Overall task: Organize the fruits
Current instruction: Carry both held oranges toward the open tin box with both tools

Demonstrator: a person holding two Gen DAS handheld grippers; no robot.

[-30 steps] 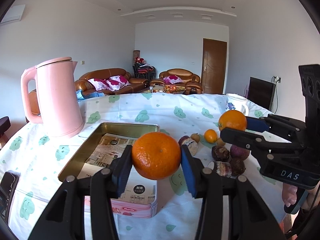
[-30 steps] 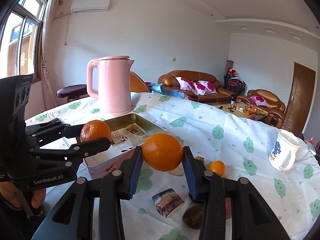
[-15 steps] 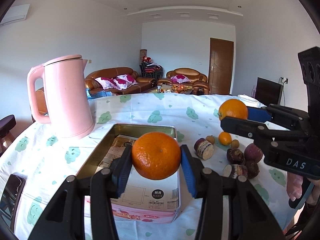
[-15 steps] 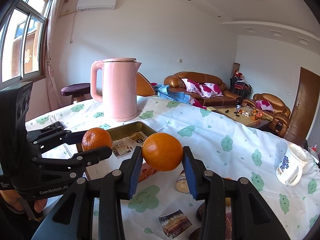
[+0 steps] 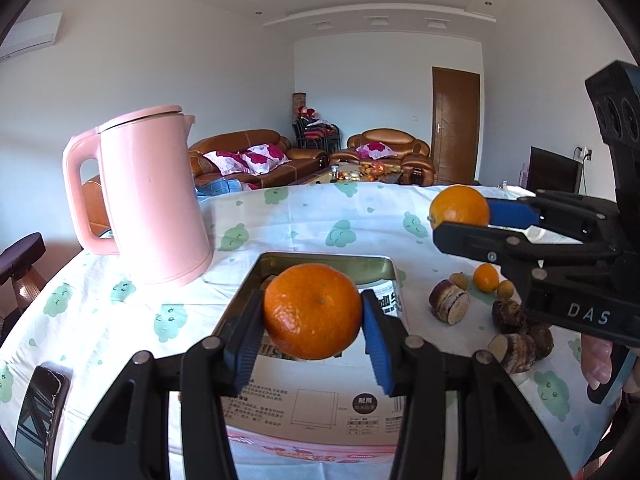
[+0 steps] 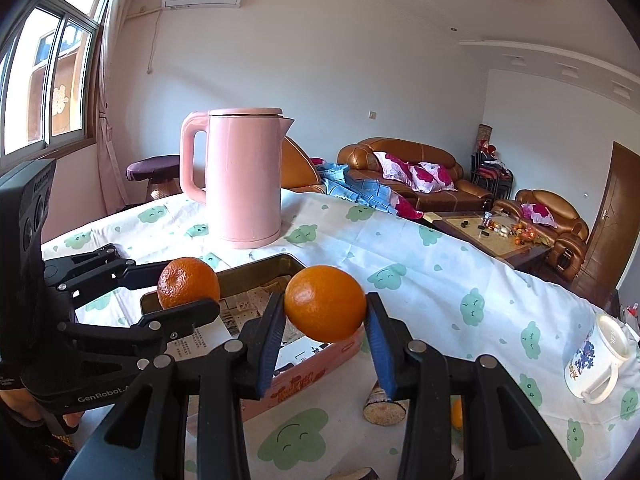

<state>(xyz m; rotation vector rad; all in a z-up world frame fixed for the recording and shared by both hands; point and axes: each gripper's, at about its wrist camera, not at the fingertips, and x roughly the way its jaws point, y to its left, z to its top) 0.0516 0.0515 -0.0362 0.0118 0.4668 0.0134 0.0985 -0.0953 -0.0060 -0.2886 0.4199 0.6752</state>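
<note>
The left tongs (image 5: pixel 312 316) pinch a dimpled, slightly flattened orange mandarin (image 5: pixel 312 311) between ribbed blue pads, carrying it above the paper-lined rectangular metal tin (image 5: pixel 320 262), probably its destination. The right tongs (image 6: pixel 325 322) likewise clamp a smoother round orange (image 6: pixel 325 309) over the tin's near corner. Beyond, on the cloud-printed cloth covering the counter (image 5: pixel 280 220), loose rough brown tubers (image 5: pixel 448 300) and a small kumquat-like orange fruit (image 5: pixel 486 278) await sorting, beside a glossy pink plastic kettle (image 5: pixel 152 196).

Both tongs carried leftward, mandarin (image 5: pixel 312 311) now over tin (image 5: pixel 320 258), orange (image 6: pixel 325 303) over its corner
</note>
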